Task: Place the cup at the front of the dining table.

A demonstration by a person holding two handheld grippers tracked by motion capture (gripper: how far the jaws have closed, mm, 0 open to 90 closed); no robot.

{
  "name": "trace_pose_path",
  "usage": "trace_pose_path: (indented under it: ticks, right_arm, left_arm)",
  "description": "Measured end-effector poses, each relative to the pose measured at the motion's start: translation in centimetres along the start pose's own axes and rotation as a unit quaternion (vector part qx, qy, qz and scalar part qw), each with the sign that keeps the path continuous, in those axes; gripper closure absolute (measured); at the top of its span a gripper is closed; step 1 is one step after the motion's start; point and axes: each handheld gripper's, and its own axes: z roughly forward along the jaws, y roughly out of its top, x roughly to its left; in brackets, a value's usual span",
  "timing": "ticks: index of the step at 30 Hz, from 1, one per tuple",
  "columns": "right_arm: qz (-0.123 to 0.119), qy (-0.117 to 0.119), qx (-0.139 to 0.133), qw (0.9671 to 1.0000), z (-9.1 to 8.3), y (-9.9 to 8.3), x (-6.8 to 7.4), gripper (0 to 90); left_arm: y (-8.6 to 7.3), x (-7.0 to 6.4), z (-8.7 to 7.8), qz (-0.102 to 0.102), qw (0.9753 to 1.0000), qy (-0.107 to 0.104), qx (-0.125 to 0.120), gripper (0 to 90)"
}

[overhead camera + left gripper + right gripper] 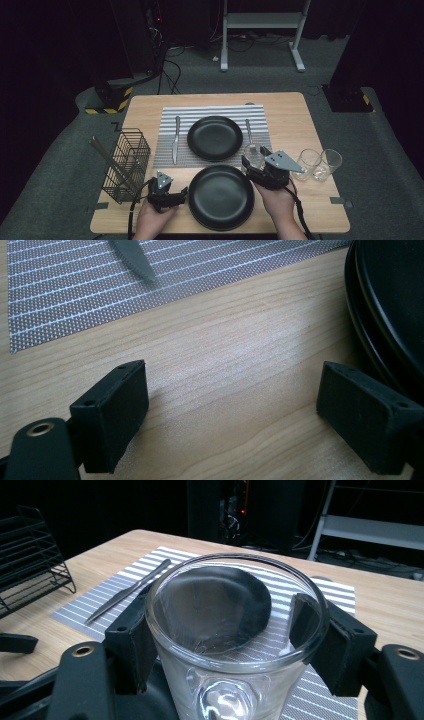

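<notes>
Right now the right gripper [227,630] has its two black jaws pressed against the sides of a clear glass [235,640], one jaw on each flank, and the glass stands upright between them. In the high view that same right gripper [254,162] sits at the near right corner of the striped placemat [200,112], with the held glass [253,156] just beside the bowl of the spoon [248,134] and close to the rim of the near black plate [220,197]. Over on the other side, the left gripper [232,405] has its jaws spread wide with nothing between them, just bare wood of the counter [225,350] under the gap. Its right jaw sits just beside the edge of the near black plate [385,305], though whether they touch is hard to tell. In the high view the left gripper [181,196] rests low on the counter [295,125], at the left of that plate. Moving outward, the far black plate [215,138] lies on the placemat, the knife [175,140] along its left side and the spoon along its right. Two more clear glasses [320,162] stand together near the right edge of the counter, well apart from the left gripper. A black wire basket [127,162] holding chopsticks [107,160] stands at the left edge.
</notes>
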Motion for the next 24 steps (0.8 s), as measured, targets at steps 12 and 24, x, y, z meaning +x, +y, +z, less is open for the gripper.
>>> trace_pose_path:
  ticks: [12,24]
  right_arm:
    - [-0.011,0.031,0.008,0.9994,0.7,0.2,0.9,28.5]
    - [-0.028,0.054,0.017,0.998,0.7,-0.3,2.1,28.5]
  left_arm:
    - [-0.1,-0.1,-0.1,-0.006,0.9999,0.011,0.001,13.4]
    - [-0.2,0.0,-0.2,-0.008,0.9999,0.009,0.001,11.5]
